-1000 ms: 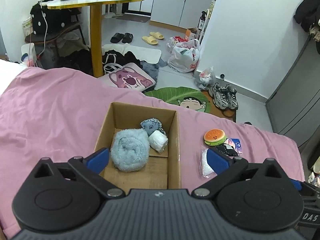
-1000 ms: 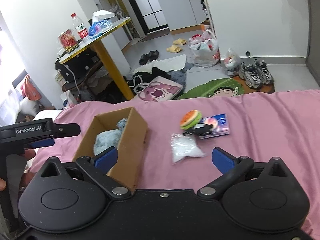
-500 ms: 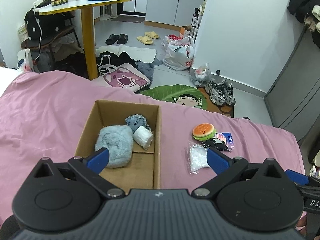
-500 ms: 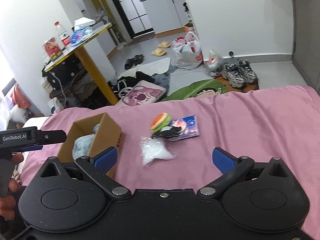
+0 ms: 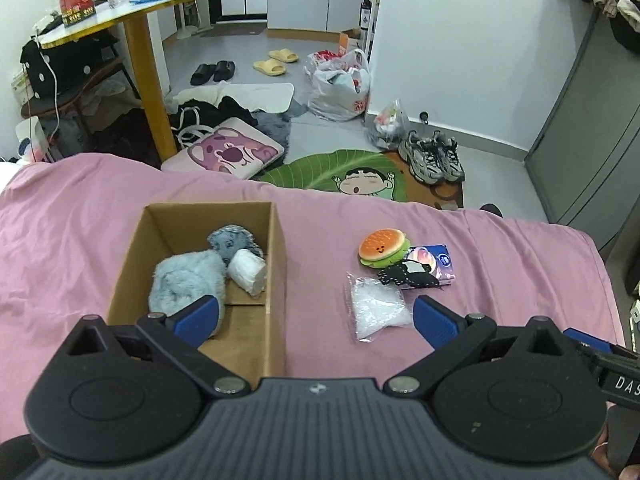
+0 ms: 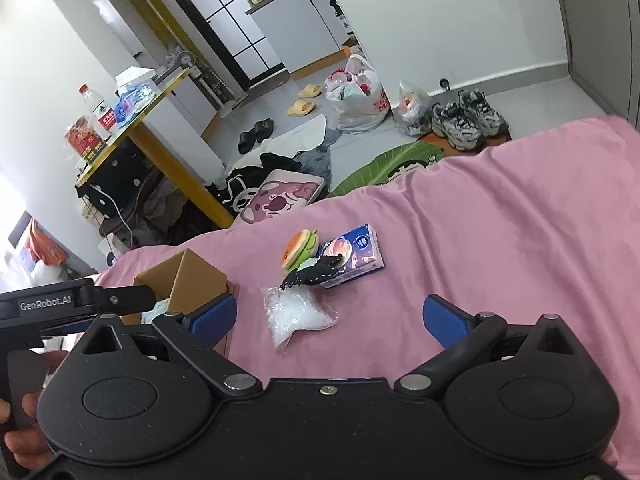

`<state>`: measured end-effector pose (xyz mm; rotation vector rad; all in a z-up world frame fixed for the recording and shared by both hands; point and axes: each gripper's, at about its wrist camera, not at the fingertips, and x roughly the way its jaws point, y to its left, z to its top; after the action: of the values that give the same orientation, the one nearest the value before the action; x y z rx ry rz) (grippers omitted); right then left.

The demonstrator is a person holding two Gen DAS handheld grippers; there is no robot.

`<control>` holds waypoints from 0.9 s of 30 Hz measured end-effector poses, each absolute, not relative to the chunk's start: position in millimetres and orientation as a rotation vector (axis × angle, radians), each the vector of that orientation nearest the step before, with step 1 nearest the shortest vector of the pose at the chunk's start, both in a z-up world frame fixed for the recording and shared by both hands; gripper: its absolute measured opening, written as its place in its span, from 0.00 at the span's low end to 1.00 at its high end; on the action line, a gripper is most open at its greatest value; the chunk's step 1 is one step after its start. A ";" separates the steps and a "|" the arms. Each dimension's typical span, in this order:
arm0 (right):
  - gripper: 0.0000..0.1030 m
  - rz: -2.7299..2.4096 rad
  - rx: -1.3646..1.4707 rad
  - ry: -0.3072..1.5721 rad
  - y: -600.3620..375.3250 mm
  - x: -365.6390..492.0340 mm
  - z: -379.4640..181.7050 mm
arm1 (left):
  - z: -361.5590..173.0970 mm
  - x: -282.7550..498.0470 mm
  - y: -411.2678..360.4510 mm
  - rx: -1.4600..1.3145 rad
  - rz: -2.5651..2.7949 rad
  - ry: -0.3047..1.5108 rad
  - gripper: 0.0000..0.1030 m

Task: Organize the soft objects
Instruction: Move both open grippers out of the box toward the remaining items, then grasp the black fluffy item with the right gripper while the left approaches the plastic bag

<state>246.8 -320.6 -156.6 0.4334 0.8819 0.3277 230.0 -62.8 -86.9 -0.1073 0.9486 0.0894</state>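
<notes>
The right gripper [image 6: 328, 318], empty with jaws wide but closing, approaches the clear bag [image 6: 294, 316] at frame centre. Left gripper [image 5: 314, 318] hangs wide, empty. Next: straddle the bag, pinch, carry to the box [image 5: 276, 264] centre-left.

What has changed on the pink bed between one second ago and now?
Both grippers moved: the right gripper came nearer to the clear plastic bag of white filling, its jaws closing slightly, nothing between them. Nothing was grasped. The cardboard box and burger toy stayed put.
</notes>
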 end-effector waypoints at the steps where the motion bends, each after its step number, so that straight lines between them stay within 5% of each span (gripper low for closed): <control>1: 0.89 0.336 0.445 0.889 -321.2 249.3 -159.5 | -88.8 233.1 -63.8 -0.111 0.089 0.955 1.00; 16: 0.62 0.392 0.624 0.966 -321.2 292.8 -196.2 | -125.4 267.6 -85.7 -0.080 0.100 0.979 0.96; 27: 0.59 0.421 0.725 1.026 -306.0 322.1 -220.4 | -144.5 285.2 -86.5 -0.092 0.076 1.001 0.73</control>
<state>322.1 -306.0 -220.4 0.7246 1.0256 0.4213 285.2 -86.5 -144.5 -0.0917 1.0012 0.0758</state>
